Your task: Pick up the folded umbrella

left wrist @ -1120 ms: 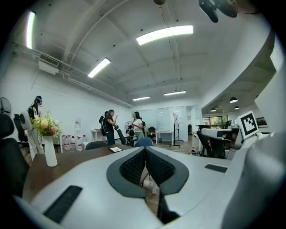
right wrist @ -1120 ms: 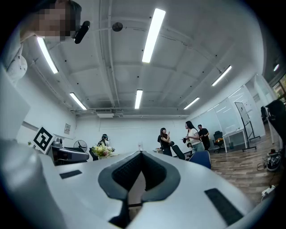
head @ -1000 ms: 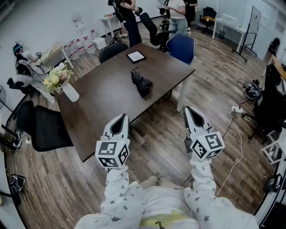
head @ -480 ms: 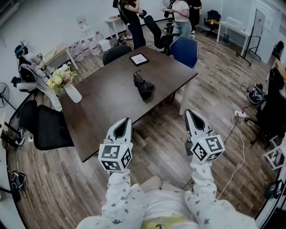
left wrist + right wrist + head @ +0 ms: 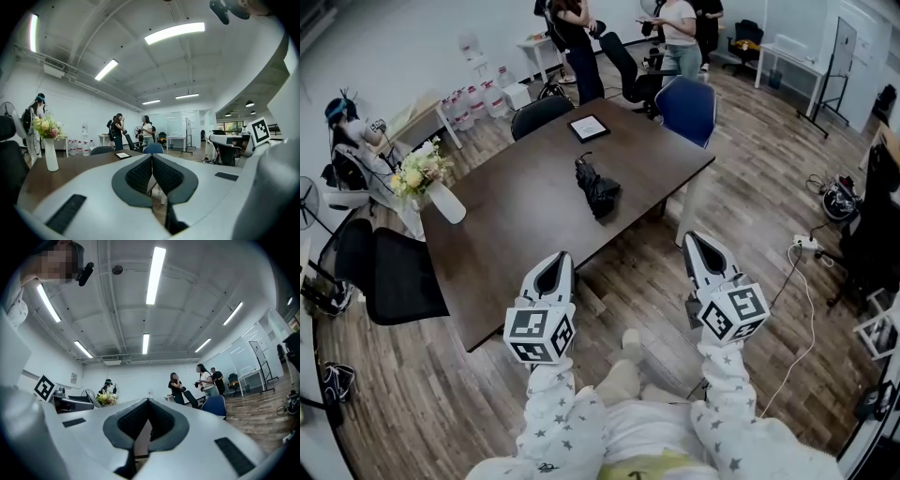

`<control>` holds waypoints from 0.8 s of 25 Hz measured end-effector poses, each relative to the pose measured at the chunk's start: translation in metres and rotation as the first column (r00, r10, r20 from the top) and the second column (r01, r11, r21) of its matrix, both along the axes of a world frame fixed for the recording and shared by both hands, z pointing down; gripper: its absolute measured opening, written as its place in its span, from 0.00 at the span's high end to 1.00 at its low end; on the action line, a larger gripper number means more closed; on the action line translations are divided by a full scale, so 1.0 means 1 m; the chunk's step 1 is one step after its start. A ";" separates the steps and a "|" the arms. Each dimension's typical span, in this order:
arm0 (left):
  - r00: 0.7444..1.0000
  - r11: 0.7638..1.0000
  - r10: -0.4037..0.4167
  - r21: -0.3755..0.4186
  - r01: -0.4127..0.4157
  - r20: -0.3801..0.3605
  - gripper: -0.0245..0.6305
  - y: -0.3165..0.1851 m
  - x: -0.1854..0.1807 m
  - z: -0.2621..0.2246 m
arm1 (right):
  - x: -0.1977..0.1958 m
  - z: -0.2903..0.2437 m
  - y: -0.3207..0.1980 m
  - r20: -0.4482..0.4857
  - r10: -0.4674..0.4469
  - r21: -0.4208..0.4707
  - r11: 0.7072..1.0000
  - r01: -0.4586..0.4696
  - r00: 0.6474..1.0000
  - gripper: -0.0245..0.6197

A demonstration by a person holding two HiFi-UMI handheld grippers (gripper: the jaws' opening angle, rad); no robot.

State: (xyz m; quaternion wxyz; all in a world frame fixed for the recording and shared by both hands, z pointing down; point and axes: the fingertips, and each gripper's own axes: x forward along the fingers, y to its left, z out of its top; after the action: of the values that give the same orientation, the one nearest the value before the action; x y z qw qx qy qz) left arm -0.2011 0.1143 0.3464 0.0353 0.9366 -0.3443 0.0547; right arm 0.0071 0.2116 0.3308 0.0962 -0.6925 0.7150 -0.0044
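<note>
While the left gripper (image 5: pixel 558 259) and right gripper (image 5: pixel 695 242) hang near the table (image 5: pixel 502 239) edge, jaws pressed together on nothing, the umbrella (image 5: pixel 597 187) lies mid-table, well ahead. It looks light, its fabric soft and slippery; pinching across its stiff middle seems surest.

Flower vase (image 5: pixel 447 203) and tablet (image 5: pixel 589 127) sit well apart on dark table (image 5: pixel 520 239)

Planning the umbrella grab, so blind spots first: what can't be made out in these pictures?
- Black folded umbrella: head view, too small to show whether its strap is fastened; left gripper view, apparently behind the left gripper's shut claw.
- Flat dark-edged tablet: head view, too small to read.
- Dark brown wooden table: head view, near edge partly covered by that gripper.
</note>
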 end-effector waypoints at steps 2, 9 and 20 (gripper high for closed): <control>1.000 1.000 0.000 -0.006 0.000 0.001 0.92 -0.012 0.009 0.005 | 0.009 0.004 -0.012 -0.001 0.000 -0.006 1.000 0.000 1.000 0.93; 0.999 1.000 0.009 -0.011 -0.008 0.037 0.92 -0.073 0.049 0.016 | 0.038 0.016 -0.073 0.006 -0.011 -0.032 0.999 0.011 1.000 0.93; 0.999 0.996 0.014 -0.083 -0.010 0.051 0.92 -0.176 0.109 0.034 | 0.085 0.032 -0.183 0.029 -0.040 -0.095 0.995 0.043 0.999 0.93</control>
State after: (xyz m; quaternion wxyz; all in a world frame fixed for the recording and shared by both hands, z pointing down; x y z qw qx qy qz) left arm -0.0918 -0.0620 0.3802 0.0649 0.9346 -0.3370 0.0932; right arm 0.0921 0.0286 0.3623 0.0723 -0.6811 0.7269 -0.0499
